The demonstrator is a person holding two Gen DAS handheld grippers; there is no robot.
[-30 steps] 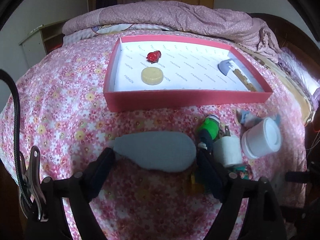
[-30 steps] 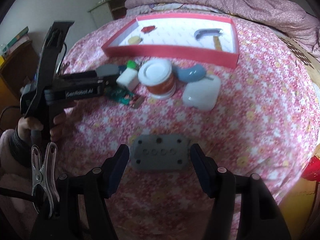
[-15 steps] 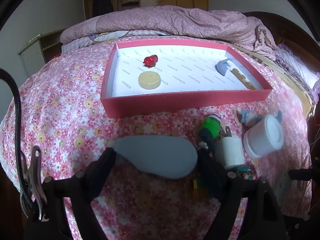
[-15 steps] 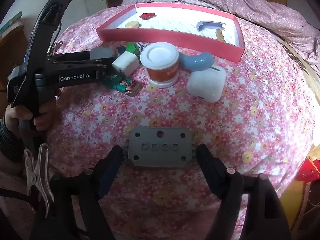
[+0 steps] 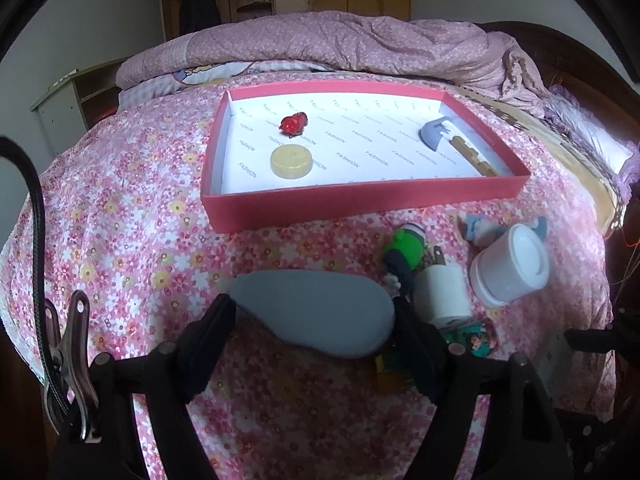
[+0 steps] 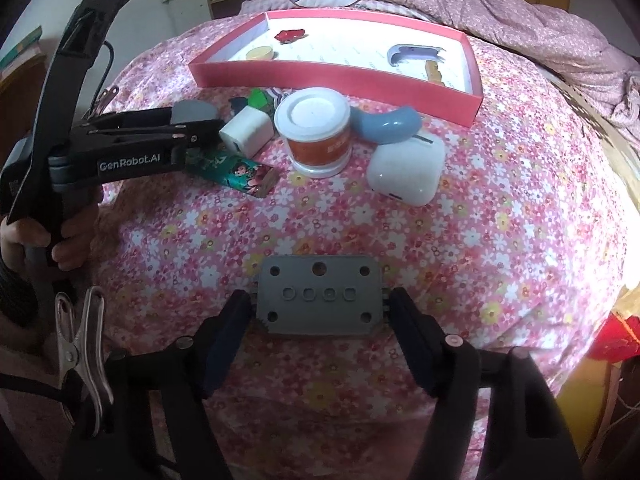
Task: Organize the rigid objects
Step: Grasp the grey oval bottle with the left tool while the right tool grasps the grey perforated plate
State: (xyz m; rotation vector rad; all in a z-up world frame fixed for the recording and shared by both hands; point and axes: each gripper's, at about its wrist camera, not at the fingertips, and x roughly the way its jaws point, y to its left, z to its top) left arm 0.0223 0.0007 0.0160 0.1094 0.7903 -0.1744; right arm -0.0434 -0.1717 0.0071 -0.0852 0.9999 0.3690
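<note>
- Floral bedspread (image 6: 460, 248) supports all items.
- Nearest, our right gripper (image 6: 318, 320) clamps the grey plate (image 6: 319, 300) by its short edges; we judge it stiff and light.
- Our left gripper (image 5: 314, 320) clamps the grey oval piece (image 5: 316, 310) end to end.
- Beyond, the red tray (image 5: 360, 204) awaits both.

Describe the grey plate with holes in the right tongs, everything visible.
The grey plate is a flat rectangle, matte, plastic-looking. It has round holes at the corners, a larger one at top centre, and a row of four small recessed openings across the middle. It lies level, face up, clamped by its short edges between the right tongs above the floral bedspread.
</note>
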